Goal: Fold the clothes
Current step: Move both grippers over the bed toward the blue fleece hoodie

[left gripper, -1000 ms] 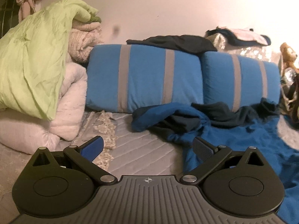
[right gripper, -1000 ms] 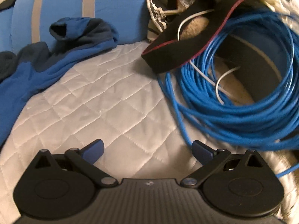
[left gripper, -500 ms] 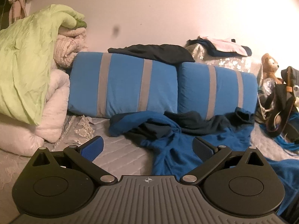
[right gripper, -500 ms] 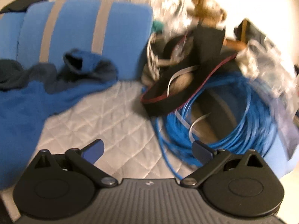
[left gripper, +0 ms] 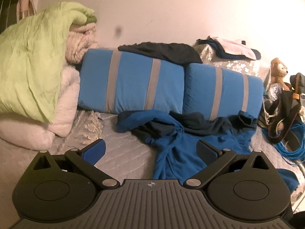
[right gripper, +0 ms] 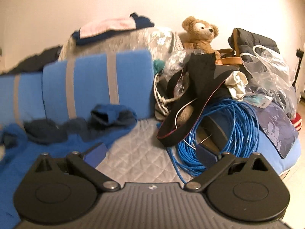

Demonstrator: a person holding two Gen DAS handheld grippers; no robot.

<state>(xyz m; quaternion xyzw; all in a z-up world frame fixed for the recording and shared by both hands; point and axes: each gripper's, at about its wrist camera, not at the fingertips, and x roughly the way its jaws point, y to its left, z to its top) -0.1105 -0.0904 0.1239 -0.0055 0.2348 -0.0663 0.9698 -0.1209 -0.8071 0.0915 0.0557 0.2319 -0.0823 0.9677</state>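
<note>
- Grey quilted bed (left gripper: 125, 152) fills the low part of both views, with a pale wall (left gripper: 171, 9) behind it.
- Closest of all, the left tool (left gripper: 151, 150) has its two blue pads spread wide and holds nothing.
- It hangs over the bed, and its right pad is in front of the blue garment (left gripper: 177, 152).
- The right tool (right gripper: 151, 152) is also spread wide and holds nothing. It hangs over bare quilt, with the garment on its left side and the blue cable coil (right gripper: 228, 129) on its right side.
- The blue garment lies crumpled on the bed. It has dark parts, and one sleeve end (right gripper: 112, 116) rests up against a pillow.
- The cable coil lies beside the garment's sleeve end, near the bed's edge. A black strap (right gripper: 190, 103) lies over it.
- Behind the garment, two blue pillows with grey stripes (left gripper: 133, 84) stand side by side.
- A dark cloth (left gripper: 164, 51) lies on top of the pillows.
- On the left, a green blanket (left gripper: 32, 63) droops over a pile of white and pink bedding (left gripper: 66, 99).
- Far back on the right, a teddy bear (right gripper: 202, 32) sits by the wall.
- Beside the bear are a dark bag (right gripper: 253, 40) and a clear plastic bag (right gripper: 270, 68).
- Pink and navy folded clothes (right gripper: 112, 26) sit high on a pile behind the pillows.
</note>
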